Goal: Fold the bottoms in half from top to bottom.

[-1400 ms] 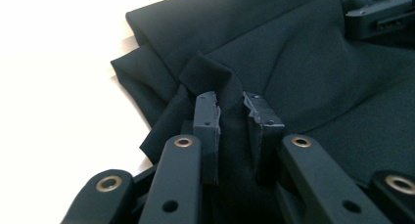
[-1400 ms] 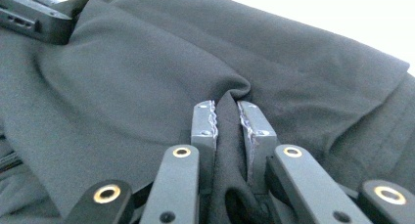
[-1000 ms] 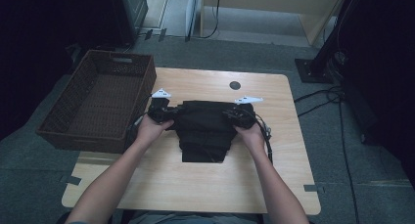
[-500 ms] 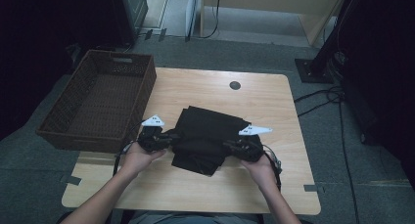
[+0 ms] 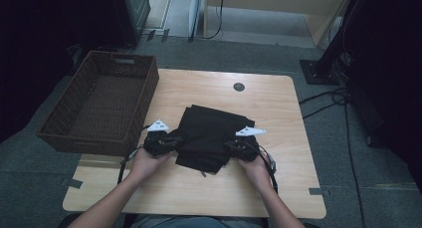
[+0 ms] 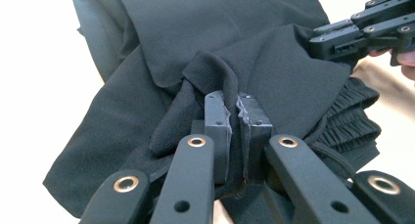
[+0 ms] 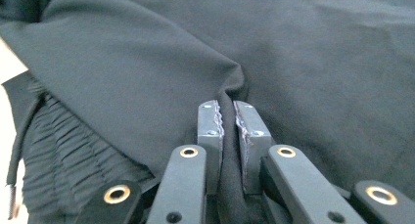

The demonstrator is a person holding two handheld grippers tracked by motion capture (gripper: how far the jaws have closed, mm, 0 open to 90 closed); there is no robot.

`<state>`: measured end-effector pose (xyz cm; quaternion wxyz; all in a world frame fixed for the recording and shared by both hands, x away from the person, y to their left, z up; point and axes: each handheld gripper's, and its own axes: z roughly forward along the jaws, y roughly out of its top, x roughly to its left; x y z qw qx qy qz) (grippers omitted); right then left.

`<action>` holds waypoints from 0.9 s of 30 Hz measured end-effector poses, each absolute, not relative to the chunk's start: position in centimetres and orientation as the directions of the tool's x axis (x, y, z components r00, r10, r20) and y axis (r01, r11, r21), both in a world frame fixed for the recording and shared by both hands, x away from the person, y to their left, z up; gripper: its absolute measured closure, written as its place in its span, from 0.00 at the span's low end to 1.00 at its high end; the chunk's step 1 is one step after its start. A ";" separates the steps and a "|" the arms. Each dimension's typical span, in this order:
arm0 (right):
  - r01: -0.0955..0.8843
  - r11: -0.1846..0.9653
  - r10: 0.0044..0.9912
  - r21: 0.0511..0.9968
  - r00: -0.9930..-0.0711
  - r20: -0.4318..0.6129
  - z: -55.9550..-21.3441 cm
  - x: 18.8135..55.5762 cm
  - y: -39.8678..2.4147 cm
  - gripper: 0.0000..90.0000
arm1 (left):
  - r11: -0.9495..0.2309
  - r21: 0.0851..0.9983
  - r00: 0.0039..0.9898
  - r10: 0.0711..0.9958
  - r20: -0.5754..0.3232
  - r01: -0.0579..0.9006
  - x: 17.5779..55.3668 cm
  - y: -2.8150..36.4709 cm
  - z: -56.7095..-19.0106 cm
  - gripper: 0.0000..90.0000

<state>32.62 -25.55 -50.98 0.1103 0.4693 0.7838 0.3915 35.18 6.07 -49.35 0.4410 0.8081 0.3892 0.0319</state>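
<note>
The black garment (image 5: 209, 136) lies folded on the table (image 5: 293, 188), between the two tools. The left gripper (image 5: 166, 142) pinches its left edge, the right gripper (image 5: 238, 147) its right edge, both clamped on cloth. The elastic waistband (image 6: 355, 119) probably faces the near side.

Wicker basket (image 5: 102, 106), dark brown, rectangular, at 10 o'clock, overhanging the table's left edge; light wooden table (image 5: 278, 118), rounded corners; round black grommet (image 5: 239, 87) in the tabletop at 12 o'clock, well apart from the basket; grey carpet floor (image 5: 358, 188); black cables (image 5: 328, 101) on the floor at 2 o'clock; dark stand base (image 5: 318, 71) at 1 o'clock
</note>
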 end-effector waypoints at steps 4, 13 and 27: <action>0.638 0.255 0.848 0.726 -0.509 0.149 -50.9 36.5 -26.0 0.90 | -0.271 0.748 0.669 0.683 -0.294 0.606 38.0 5.0 -49.5 0.94; 0.619 0.200 0.859 0.759 -0.484 0.169 -47.9 37.2 -26.8 0.89 | -0.252 0.737 0.662 0.671 -0.334 0.627 38.2 5.5 -47.7 0.87; 0.593 0.180 0.817 0.785 -0.535 0.217 -45.1 29.4 -27.3 0.71 | -0.250 0.741 0.672 0.656 -0.344 0.623 34.9 8.9 -44.4 0.64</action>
